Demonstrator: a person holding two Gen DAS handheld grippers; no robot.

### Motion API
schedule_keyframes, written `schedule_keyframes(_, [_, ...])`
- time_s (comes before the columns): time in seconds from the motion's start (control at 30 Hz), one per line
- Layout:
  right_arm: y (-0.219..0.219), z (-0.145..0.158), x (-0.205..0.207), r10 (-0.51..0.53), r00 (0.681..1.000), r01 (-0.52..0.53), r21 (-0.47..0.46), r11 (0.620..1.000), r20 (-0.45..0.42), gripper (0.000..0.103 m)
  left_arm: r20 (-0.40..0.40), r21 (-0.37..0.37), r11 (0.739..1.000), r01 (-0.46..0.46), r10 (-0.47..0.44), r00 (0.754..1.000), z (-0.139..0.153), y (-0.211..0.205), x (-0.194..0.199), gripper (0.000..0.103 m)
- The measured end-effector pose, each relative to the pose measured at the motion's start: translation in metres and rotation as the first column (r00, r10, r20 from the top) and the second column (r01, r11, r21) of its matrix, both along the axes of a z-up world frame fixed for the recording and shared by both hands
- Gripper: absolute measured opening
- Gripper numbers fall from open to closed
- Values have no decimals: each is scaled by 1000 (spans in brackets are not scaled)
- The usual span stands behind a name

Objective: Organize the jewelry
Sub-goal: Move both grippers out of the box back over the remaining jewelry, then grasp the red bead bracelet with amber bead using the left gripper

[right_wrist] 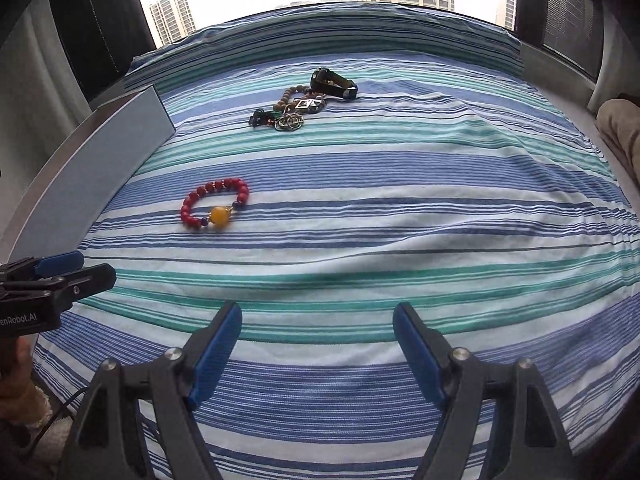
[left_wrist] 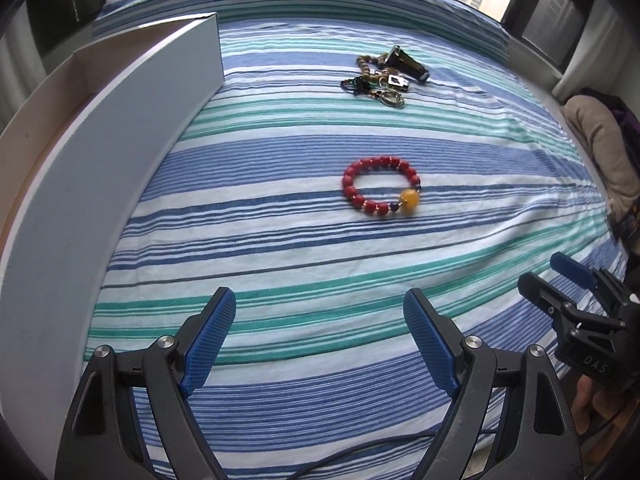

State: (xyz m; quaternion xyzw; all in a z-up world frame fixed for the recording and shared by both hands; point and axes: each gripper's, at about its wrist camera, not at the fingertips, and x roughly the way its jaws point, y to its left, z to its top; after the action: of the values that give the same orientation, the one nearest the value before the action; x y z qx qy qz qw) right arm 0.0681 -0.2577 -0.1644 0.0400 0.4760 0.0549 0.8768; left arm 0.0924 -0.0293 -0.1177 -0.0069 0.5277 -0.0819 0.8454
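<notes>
The bracelet [left_wrist: 381, 186] lies on the bed [left_wrist: 280, 264], before the jewelry heap [left_wrist: 386, 76].

A bed [left_wrist: 280, 248] covered in a sheet striped blue, teal and white carries the jewelry. A red bead bracelet [left_wrist: 380, 186] with one large amber bead lies flat near the middle. Farther back, well apart from it, a cluster [left_wrist: 384, 76] of brown beads, metal rings, a pendant and a dark watch sits together. An open pale box [left_wrist: 120, 128] rests along the left edge.
</notes>
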Motion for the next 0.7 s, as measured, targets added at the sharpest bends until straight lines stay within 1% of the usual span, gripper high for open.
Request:
schedule_keyframes(0.27, [4,-5,2,16,1000,-15,19,1000,-24,80,0,25,999,22,-22,1000,-1,-4,2,87])
schedule_keyframes(0.33, [4,-6,2,13,1000,-12,25,1000,-28,80,-10,29,998,56,-56,998,-3,-6,6,87])
schedule_keyframes(0.4, [3,-5,2,12,1000,-11,26,1000,-29,80,-22,12,991,130,-130,991,-4,-10,15,87])
schedule_keyframes(0.47, [3,-4,1,13,1000,-12,24,1000,-26,80,-29,-27,976,217,-218,976,-3,-13,25,87])
schedule_keyframes(0.53, [2,-3,1,10,1000,-9,29,1000,-23,80,-27,-65,953,295,-297,955,-2,-18,36,87])
schedule_keyframes(0.57, [0,-3,0,7,1000,-6,34,999,-22,80,-23,-73,942,329,-331,943,0,-22,41,87])
schedule_keyframes(0.63, [-2,-4,0,-1,1000,2,45,999,-25,80,-5,-60,912,407,-408,913,5,-34,46,85])
schedule_keyframes(0.7, [-6,-5,-2,-9,1000,11,57,998,-27,80,26,-26,874,485,-484,874,9,-50,49,81])
